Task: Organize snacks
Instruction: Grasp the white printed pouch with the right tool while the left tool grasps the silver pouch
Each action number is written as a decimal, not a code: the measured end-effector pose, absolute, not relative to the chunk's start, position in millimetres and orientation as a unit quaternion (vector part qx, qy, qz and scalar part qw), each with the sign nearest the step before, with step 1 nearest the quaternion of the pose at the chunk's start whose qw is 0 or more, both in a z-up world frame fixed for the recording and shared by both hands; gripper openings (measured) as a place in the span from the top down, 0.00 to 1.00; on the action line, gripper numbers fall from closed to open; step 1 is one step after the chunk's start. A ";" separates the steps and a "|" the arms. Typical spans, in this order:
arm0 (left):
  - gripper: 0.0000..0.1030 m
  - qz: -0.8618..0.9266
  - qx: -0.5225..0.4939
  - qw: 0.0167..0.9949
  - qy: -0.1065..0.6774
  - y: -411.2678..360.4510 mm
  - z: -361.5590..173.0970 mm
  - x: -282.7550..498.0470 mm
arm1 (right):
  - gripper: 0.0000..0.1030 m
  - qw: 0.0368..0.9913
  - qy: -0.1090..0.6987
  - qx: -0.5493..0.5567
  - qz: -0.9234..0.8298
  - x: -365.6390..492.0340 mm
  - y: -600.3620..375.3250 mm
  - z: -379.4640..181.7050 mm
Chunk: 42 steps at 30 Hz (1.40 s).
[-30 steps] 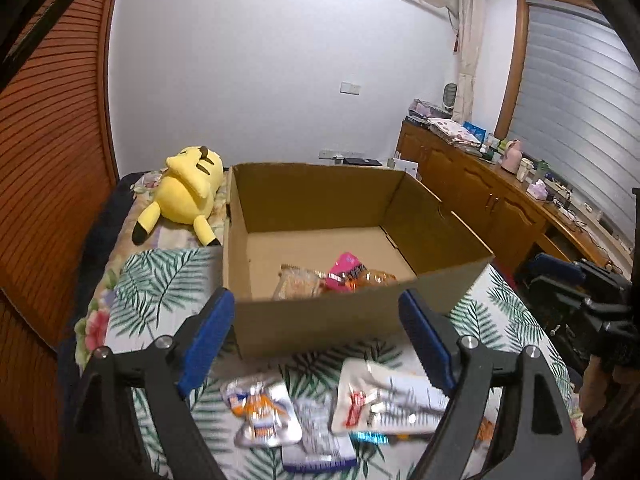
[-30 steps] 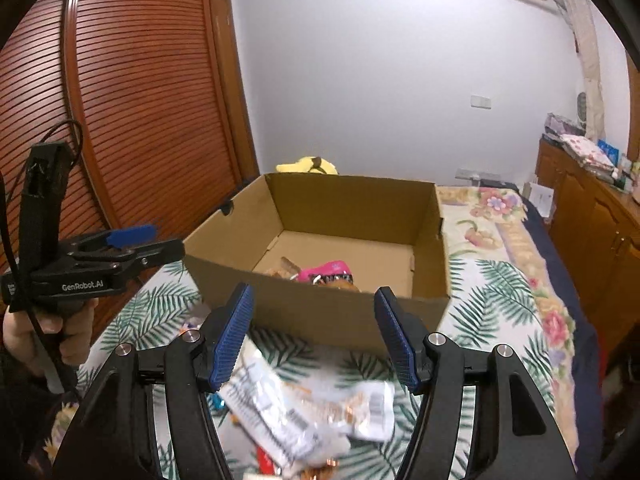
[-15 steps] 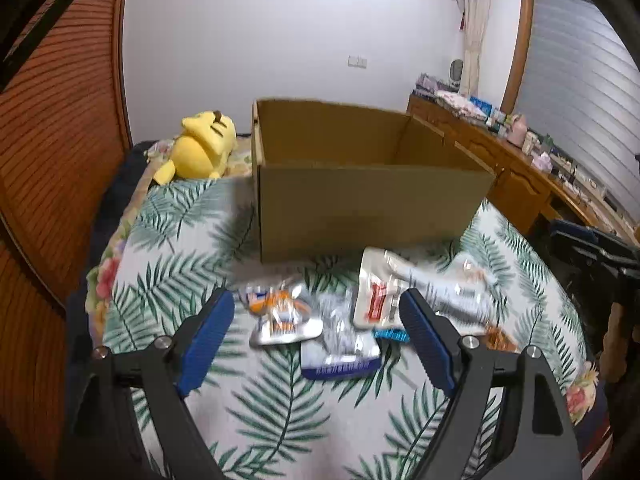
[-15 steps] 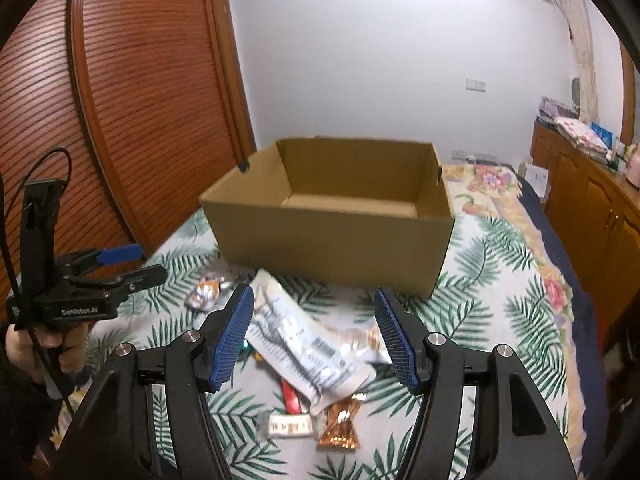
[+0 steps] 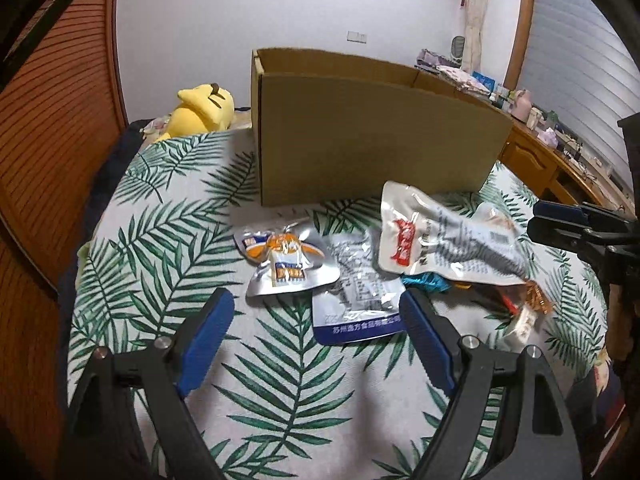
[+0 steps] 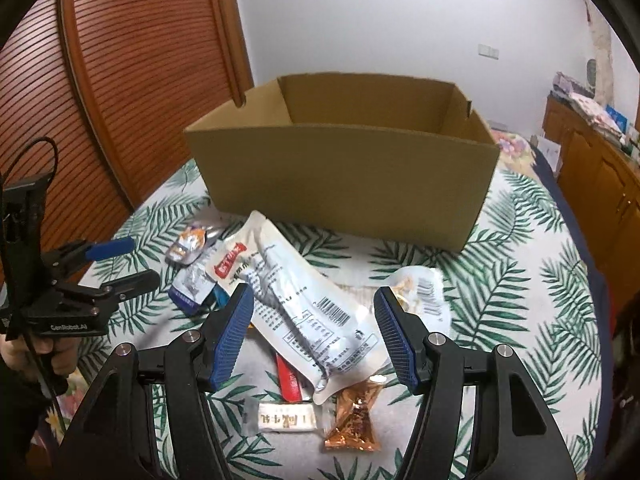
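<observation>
An open cardboard box [image 5: 360, 144] [image 6: 344, 176] stands on the palm-leaf cloth. Snack packets lie in front of it: a silver packet with orange print [image 5: 286, 262] [image 6: 188, 242], a clear packet with a blue edge [image 5: 358, 304], a long white pouch with a red label [image 5: 436, 242] [image 6: 296, 292], a small white bar [image 6: 286, 420] and a gold wrapper [image 6: 354, 420]. My left gripper [image 5: 316, 340] is open and empty, low over the cloth just short of the silver and blue packets. My right gripper [image 6: 314, 336] is open and empty, straddling the long white pouch from above.
A yellow plush toy [image 5: 202, 110] lies left of the box. A slatted wooden door [image 6: 132, 80] is at the left and wooden cabinets [image 5: 548, 168] at the right. The cloth's edge drops off at the left.
Both grippers have pulled back from the box and dropped toward the packets. The box interior with its snacks is no longer visible. Both stay open.
</observation>
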<state>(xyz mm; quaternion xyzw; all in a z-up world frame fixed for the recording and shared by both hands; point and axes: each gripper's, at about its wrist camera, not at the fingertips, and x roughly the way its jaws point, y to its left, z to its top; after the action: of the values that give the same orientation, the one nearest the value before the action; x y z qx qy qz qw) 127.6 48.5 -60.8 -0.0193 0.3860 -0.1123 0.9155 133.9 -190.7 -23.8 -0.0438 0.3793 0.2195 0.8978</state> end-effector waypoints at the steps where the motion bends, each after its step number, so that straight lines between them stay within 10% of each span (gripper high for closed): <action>1: 0.17 -0.112 -0.018 0.915 0.387 48.2 -62.8 128.4 | 0.38 0.895 0.382 -0.047 0.224 135.1 -188.4 -26.7; 31: 0.17 -0.118 -0.034 0.902 0.413 51.1 -87.8 143.9 | 0.13 0.834 0.413 -0.229 0.285 163.5 -122.7 -78.3; 42: 0.17 -0.111 -0.045 0.904 0.411 53.6 -87.5 142.7 | 0.41 0.838 0.412 -0.203 0.295 152.5 -141.0 -76.5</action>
<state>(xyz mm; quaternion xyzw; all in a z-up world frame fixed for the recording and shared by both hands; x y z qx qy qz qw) 142.7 53.6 -87.5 -0.0448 0.4110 -0.1109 0.9037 152.5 -141.0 -76.5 -0.2034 0.4123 0.2951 0.8376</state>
